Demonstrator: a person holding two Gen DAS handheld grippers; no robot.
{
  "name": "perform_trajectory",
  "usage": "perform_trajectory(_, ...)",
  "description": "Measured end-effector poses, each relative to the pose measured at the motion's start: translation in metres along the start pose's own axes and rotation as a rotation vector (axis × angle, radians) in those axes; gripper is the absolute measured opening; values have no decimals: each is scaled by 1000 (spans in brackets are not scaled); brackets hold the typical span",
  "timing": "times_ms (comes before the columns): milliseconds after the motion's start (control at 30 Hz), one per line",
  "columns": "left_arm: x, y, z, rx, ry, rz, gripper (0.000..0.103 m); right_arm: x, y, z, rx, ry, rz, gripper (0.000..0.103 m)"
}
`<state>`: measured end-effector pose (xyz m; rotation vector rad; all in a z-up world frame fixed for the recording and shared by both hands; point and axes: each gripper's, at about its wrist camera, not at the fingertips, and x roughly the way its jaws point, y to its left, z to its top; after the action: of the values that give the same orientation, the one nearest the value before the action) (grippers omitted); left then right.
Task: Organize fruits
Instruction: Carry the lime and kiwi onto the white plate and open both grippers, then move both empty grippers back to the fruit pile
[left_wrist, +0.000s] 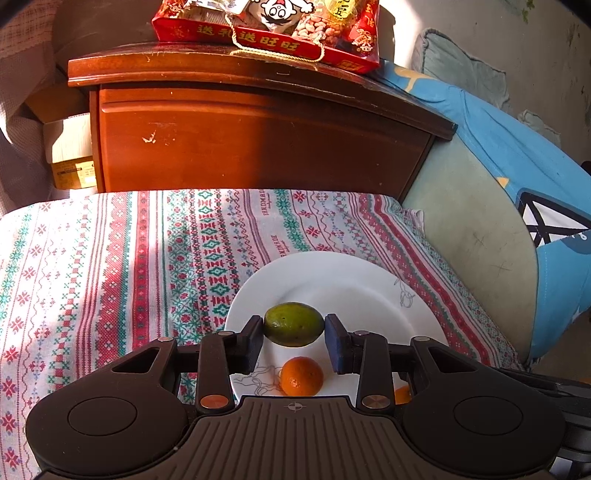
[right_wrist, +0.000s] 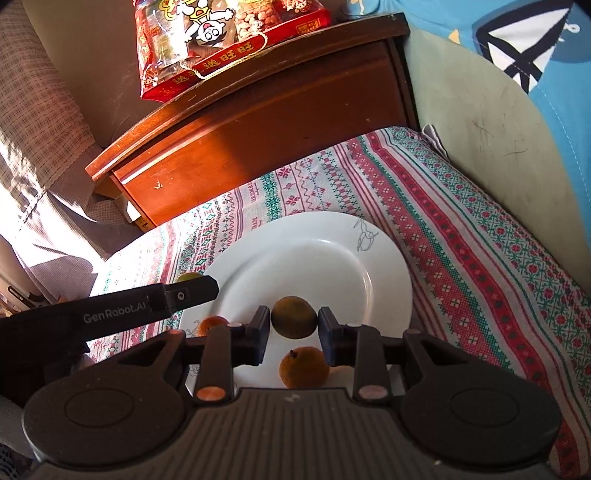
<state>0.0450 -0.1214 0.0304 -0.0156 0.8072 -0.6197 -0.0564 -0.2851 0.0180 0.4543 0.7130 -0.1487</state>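
We've got the right gripper (right_wrist: 294, 329) clamped on a dark green fruit (right_wrist: 294, 322) above the white plate (right_wrist: 384, 280). A brownish fruit (right_wrist: 303, 368) sits on the plate below it.

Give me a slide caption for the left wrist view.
Left gripper holding a green citrus fruit above a white plate with a small orange.

Home bedroom: wooden nightstand (left_wrist: 258, 136), pillow (left_wrist: 461, 70), patterned cloth (left_wrist: 110, 258), snack bag (left_wrist: 269, 29).

**Fruit status: two held, two on plate**

Lime (left_wrist: 294, 324), green, sideways, pinched over plate (left_wrist: 354, 280) at its 7 o'clock. Orange (left_wrist: 301, 376) lies on the plate below it. Second, darker lime (right_wrist: 294, 322) pinched above centre; brownish fruit (right_wrist: 303, 367), stem up, at 6 o'clock.
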Motion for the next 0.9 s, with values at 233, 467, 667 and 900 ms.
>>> perform_trajectory(233,4,-7,1,-3,-1,-11,35,-3,-2,3,19,-14,0,31)
perform_trajectory(467,-16,-7,10,-14,-30,5,44,-7,3,2,-7,-14,4,34)
perform_trajectory(667,-37,2,11,-51,-24,19,47,-14,15,-1,-42,-18,3,39)
perform_trajectory(900,-63,20,8,-98,-33,43,47,-23,25,-8,-72,-12,34,39)
